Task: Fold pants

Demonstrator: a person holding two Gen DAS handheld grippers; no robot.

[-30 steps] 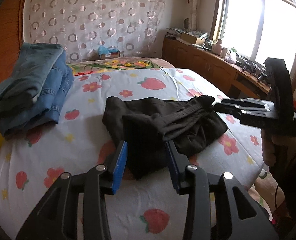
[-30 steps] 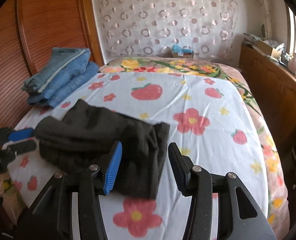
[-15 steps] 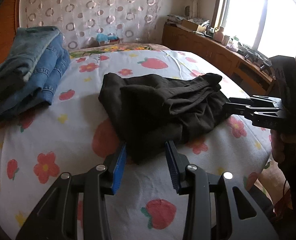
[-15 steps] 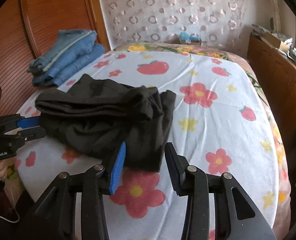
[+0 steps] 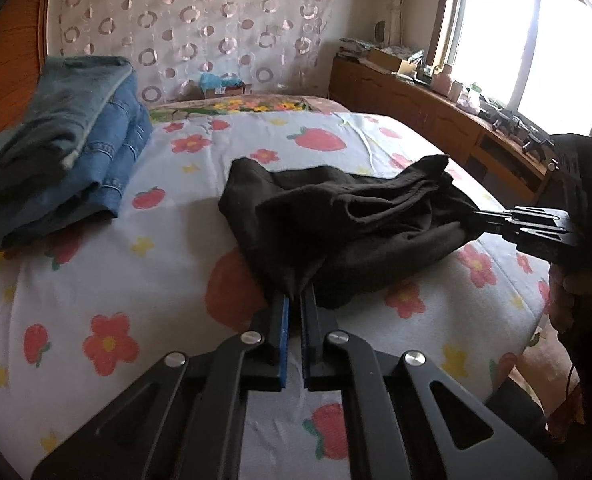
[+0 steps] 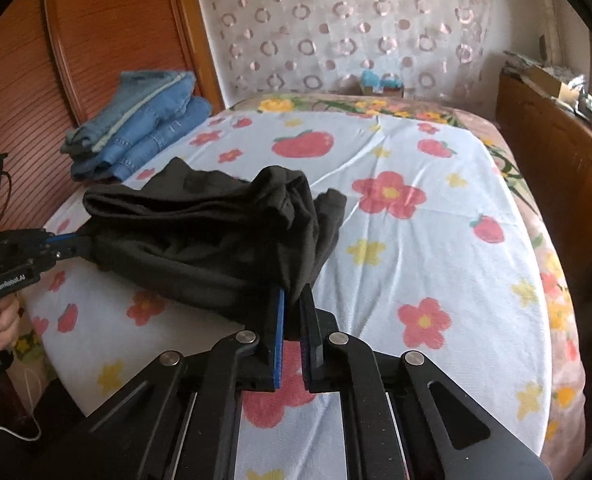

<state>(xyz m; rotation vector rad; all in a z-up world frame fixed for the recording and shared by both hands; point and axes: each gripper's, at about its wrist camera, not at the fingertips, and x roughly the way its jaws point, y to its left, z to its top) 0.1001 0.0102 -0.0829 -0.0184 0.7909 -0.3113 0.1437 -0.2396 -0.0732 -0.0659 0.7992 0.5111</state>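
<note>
Crumpled black pants [image 5: 348,224] lie on the flowered bed sheet [image 5: 136,280]. My left gripper [image 5: 295,302] is shut on the near edge of the pants. In the right wrist view my right gripper [image 6: 294,296] is shut on the other end of the pants [image 6: 200,240]. Each gripper shows in the other's view: the right gripper [image 5: 474,214] at the pants' right end, the left gripper [image 6: 76,240] at their left end. The cloth is bunched and slightly raised between them.
A stack of folded blue jeans [image 5: 64,152] sits at the far left of the bed by the wooden headboard [image 6: 108,40]. A wooden cabinet [image 5: 428,120] with clutter runs under the window on the right. The bed edge is near both hands.
Both grippers were open just short of the pants; both have moved forward and closed on opposite ends of the pants, pulling the cloth up a little.
</note>
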